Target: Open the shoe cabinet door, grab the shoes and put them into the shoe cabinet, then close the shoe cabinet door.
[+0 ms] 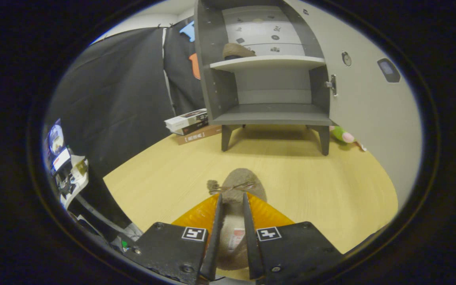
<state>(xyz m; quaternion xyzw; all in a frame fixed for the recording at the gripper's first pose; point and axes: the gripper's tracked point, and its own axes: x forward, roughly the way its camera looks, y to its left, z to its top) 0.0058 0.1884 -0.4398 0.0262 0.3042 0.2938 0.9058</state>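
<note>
1. Gripper view: gripper [232, 206] clenched on a brown shoe [236, 184], both fingers pressing its sides, toe pointing to 12 o'clock, above the wooden floor [311, 182].
2. Shoe cabinet [269, 114] standing beyond the fingers at 12 o'clock, door [366, 91] already swung open at 2 o'clock.
3. Another shoe [236, 50] already lying on the upper shelf [269, 62]; lower shelf [271, 116] free.
4. Books [190, 123] stacked at 11 o'clock beside the cabinet; small toy [343, 135] at 2 o'clock near its leg.
5. Risk, judged: soft shoe slipping out if the grip is only on its sides during the carry.
6. Risk, judged: toe catching a shelf edge if brought in too low, then shoe twisting out of the fingers.
</note>
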